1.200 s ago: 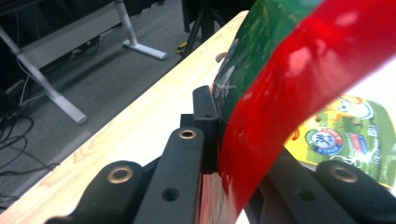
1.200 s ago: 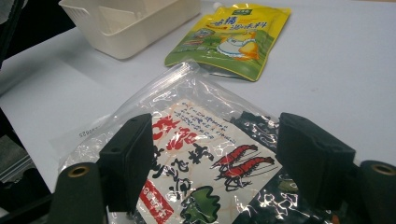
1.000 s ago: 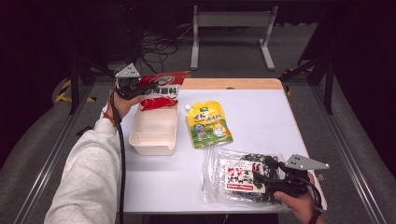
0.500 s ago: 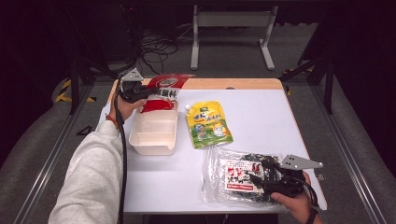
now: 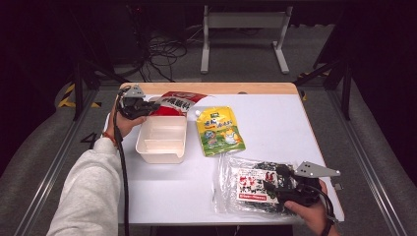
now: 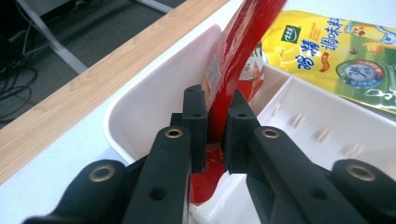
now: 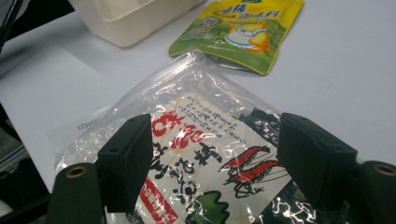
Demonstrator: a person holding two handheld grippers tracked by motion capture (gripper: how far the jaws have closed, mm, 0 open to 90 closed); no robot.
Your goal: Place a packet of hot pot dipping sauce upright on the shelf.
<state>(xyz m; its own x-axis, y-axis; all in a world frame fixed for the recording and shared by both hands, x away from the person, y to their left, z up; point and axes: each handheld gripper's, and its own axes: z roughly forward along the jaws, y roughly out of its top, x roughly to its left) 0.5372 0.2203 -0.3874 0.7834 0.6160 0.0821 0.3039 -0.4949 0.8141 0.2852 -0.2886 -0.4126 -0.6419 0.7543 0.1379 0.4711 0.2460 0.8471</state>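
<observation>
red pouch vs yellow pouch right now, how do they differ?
Colour: the red pouch is red with white print, the yellow pouch yellow and green. Pose: the red pouch stands on edge over the white tray's far end; the yellow pouch lies flat on the table. State: the left gripper pinches the red pouch; the yellow pouch lies untouched. Both are sealed packets.

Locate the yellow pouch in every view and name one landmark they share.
High view: yellow pouch at table centre, right of the white tray.
Left gripper view: upper right, beyond the tray.
Right gripper view: top centre.
Shared landmark: the white tray.
</observation>
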